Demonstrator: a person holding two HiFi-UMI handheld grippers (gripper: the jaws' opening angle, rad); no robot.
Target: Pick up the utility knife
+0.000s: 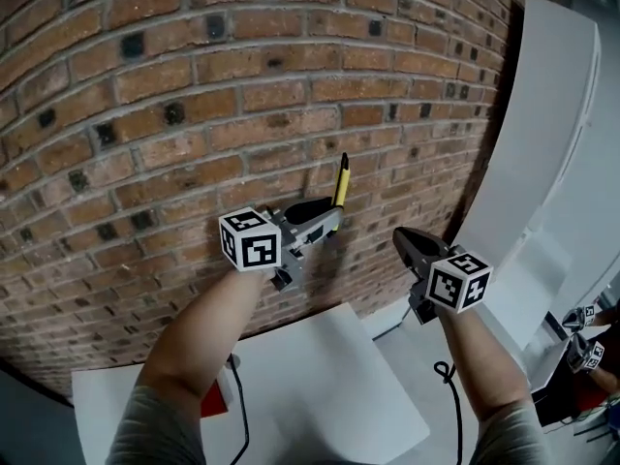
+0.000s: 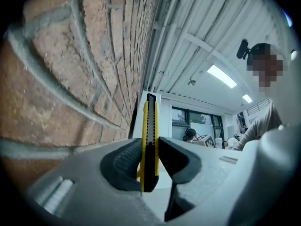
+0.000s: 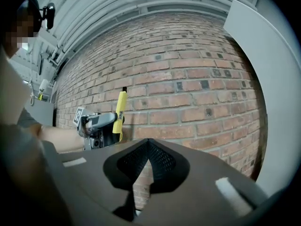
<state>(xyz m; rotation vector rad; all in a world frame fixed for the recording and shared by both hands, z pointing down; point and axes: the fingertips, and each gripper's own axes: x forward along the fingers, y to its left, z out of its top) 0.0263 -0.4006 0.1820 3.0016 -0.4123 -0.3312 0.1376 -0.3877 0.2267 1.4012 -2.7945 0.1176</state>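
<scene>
A yellow and black utility knife (image 1: pixel 341 183) stands upright in my left gripper (image 1: pixel 332 218), raised in front of the brick wall. In the left gripper view the pads press both sides of the utility knife (image 2: pixel 149 140), its tip pointing up. From the right gripper view the knife (image 3: pixel 120 114) and my left gripper (image 3: pixel 113 124) show at the left. My right gripper (image 1: pixel 405 241) is held up beside it on the right, its jaws together with nothing between them; in its own view my right gripper (image 3: pixel 148 155) shows its pads meeting.
A brick wall (image 1: pixel 194 95) fills the space ahead. A white table (image 1: pixel 320 386) lies below, with a red item (image 1: pixel 215 400) and black cables on it. A white panel (image 1: pixel 542 143) leans at the right. People sit in the far room (image 2: pixel 190 134).
</scene>
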